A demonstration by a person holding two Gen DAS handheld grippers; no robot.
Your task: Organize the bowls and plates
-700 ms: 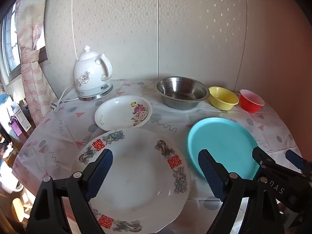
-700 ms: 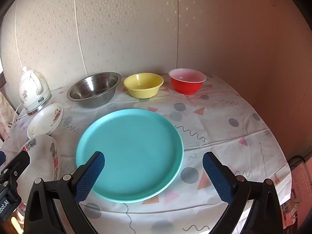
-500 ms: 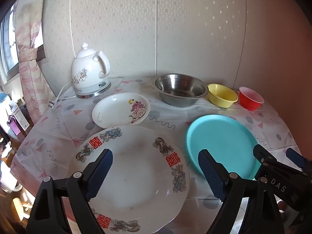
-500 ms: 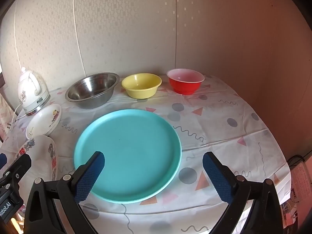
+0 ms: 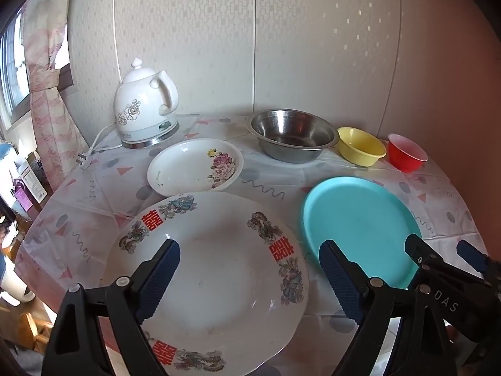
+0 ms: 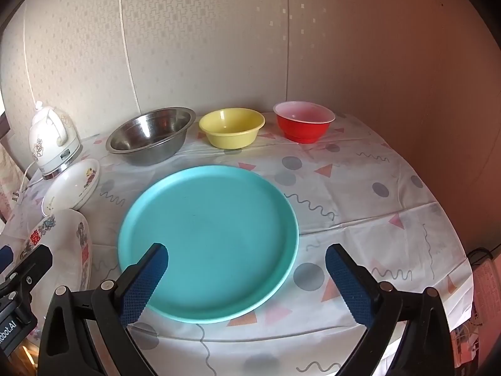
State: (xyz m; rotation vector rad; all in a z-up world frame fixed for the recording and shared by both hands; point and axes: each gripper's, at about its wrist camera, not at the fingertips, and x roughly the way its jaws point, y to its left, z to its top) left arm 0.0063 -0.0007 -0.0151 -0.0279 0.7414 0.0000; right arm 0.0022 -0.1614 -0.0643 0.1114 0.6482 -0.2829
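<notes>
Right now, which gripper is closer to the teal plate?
Right. The right gripper hangs over the teal plate's near edge; the left gripper hangs beside it, over the big white plate.

We see our left gripper (image 5: 249, 263), fingers spread wide, above a large white plate with red characters (image 5: 216, 282) at the lower centre of the frame. A turquoise plate (image 5: 360, 222) lies just to its right, with the right gripper (image 5: 444, 257) at the lower right corner. Across the upper half sit a white kettle (image 5: 141, 112), a floral dish (image 5: 194, 166), a steel bowl (image 5: 291, 134), a yellow bowl (image 5: 360, 145) and a red bowl (image 5: 405, 152).
</notes>
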